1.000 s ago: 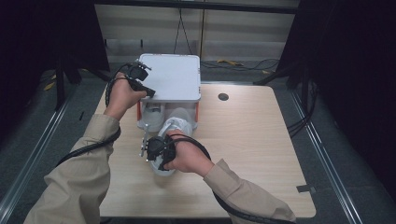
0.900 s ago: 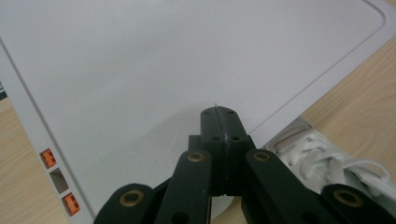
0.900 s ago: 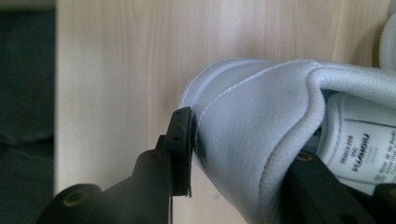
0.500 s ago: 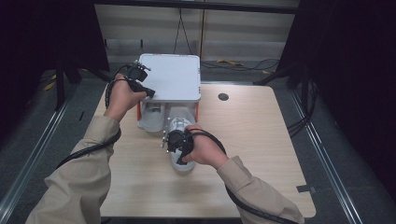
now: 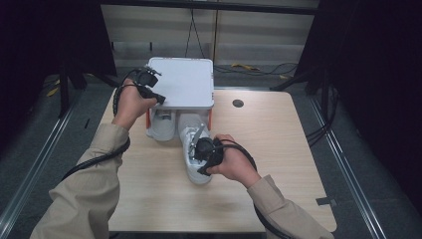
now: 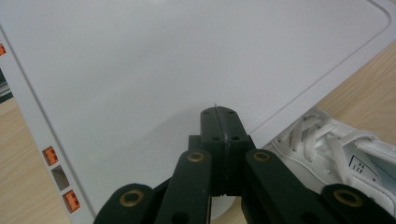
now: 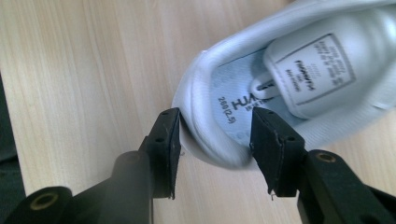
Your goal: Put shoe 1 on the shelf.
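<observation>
Two white lace-up shoes lie toes-first under a white flat-topped stand (image 5: 184, 82) at the table's far side. The nearer shoe (image 5: 190, 135) points its heel toward me. My right gripper (image 5: 204, 150) is shut on that heel. In the right gripper view (image 7: 215, 114) one jaw is outside the heel collar (image 7: 201, 135) and the other inside over the insole. My left gripper (image 5: 159, 97) rests shut on the stand's left edge. Its closed jaws (image 6: 218, 111) lie over the white top (image 6: 187, 56), with the second shoe (image 6: 336, 144) just beyond.
The second shoe (image 5: 161, 127) sits left of the held one, half under the stand. The stand has orange fittings (image 6: 50, 155) on its side. A dark round hole (image 5: 238, 103) marks the wooden table (image 5: 283, 159) to the stand's right. Black cables trail from both grippers.
My right hand has moved to the right and slightly away from me, and the shoe's heel has swung right with it. The left hand has stayed on the stand.
</observation>
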`<state>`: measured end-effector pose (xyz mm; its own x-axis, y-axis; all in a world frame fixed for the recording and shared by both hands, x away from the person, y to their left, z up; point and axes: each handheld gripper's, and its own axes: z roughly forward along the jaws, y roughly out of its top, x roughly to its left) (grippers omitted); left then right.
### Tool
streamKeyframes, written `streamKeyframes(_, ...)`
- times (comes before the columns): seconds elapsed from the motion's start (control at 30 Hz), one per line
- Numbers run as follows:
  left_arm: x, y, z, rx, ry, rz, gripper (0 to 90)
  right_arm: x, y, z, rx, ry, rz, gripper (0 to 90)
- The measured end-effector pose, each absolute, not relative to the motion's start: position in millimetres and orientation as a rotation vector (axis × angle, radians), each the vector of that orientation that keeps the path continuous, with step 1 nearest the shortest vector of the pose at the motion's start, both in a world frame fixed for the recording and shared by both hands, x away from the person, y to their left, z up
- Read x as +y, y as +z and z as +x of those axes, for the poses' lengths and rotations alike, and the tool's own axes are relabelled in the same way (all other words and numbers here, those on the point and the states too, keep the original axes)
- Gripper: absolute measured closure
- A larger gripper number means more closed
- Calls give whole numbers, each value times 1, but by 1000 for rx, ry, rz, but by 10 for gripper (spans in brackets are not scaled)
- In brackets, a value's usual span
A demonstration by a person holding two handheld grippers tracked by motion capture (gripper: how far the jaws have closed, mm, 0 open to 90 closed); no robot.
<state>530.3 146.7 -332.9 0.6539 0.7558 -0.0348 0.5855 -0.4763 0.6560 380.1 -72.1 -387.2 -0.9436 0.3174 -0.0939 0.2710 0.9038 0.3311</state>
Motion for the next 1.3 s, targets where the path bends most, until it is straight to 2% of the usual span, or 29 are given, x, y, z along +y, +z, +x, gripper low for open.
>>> streamKeyframes(0.1,147,-333,530,1036,344,2227,900,-79,-379,376,2902,510,486,551)
streamKeyframes(0.2,147,-333,530,1033,344,2226,900,-85,-374,370,2914,476,503,608)
streamKeyframes(0.33,147,-333,530,1031,348,2230,900,-89,-377,360,2970,434,499,733)
streamKeyframes(0.37,147,-333,530,1033,353,2231,900,-90,-380,359,2973,439,481,791)
streamKeyframes(0.53,145,-332,530,1035,357,2239,900,-86,-399,356,3007,350,478,893)
streamKeyframes(0.73,146,-333,530,1036,352,2231,900,-81,-420,369,3010,356,562,900)
streamKeyframes(1.3,147,-333,532,1035,329,2220,900,-78,-399,382,2931,431,623,900)
